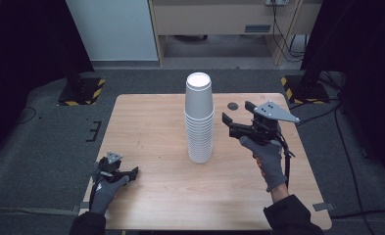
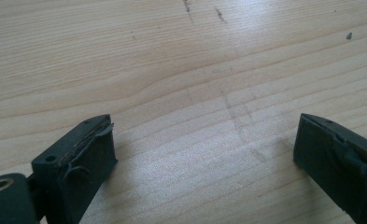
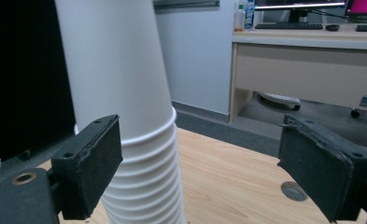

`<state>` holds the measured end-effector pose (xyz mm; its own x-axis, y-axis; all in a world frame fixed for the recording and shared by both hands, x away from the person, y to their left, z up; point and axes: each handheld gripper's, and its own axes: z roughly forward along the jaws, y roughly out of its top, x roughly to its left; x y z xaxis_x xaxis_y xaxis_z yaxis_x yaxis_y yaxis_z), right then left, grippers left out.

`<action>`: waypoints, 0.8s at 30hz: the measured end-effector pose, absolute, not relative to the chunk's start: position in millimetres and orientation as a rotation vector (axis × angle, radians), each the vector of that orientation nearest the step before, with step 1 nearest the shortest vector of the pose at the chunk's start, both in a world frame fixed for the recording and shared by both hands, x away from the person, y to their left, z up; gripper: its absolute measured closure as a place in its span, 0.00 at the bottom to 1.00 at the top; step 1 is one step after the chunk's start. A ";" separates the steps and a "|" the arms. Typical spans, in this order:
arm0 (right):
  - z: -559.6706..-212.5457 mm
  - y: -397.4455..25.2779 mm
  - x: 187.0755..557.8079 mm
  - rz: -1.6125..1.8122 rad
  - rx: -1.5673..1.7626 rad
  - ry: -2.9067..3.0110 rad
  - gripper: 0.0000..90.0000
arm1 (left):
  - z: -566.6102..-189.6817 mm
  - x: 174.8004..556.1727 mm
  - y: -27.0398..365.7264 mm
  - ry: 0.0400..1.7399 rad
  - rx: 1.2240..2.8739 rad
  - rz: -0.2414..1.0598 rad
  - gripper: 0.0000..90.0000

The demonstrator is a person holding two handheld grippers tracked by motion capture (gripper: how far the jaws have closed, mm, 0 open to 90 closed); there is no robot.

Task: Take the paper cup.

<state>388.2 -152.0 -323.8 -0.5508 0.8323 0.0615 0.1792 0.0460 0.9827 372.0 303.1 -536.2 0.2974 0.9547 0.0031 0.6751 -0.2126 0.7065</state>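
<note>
Jaws of the right gripper (image 1: 235, 125) wide apart, nothing between them, held up off the tabletop (image 1: 146, 127) and aimed at the stack of white paper cups (image 1: 199, 120). In the right gripper view, the stack of cups (image 3: 125, 116) close in front, partly behind the left jaw, not yet between the two jaws and not touched as far as can be seen. Jaws of the left gripper (image 1: 126, 174) wide apart too, holding nothing, low over the bare wood near the front left corner, well apart from the cups. Only wood grain and a few small marks past those jaws in the left gripper view. Cup stack standing upright near the middle of the tabletop, tall, top cup sticking up well above the packed rims below it. Work looks barely begun: no cup pulled off, none set down anywhere else. Still to do, most likely: close on the top cup and lift it off. Small dark round spot (image 1: 233, 105) on the wood just behind the right gripper.
</note>
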 end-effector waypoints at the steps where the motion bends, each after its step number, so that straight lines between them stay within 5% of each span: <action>1: -323.0 -150.3 388.6 1.546 1.014 1.784 0.15 | -536.2 372.0 303.2 1.447 1.970 0.602 0.05; 24: -306.7 -103.7 403.4 1.594 0.941 1.835 0.15 | -536.2 372.0 303.2 1.447 1.970 0.602 0.05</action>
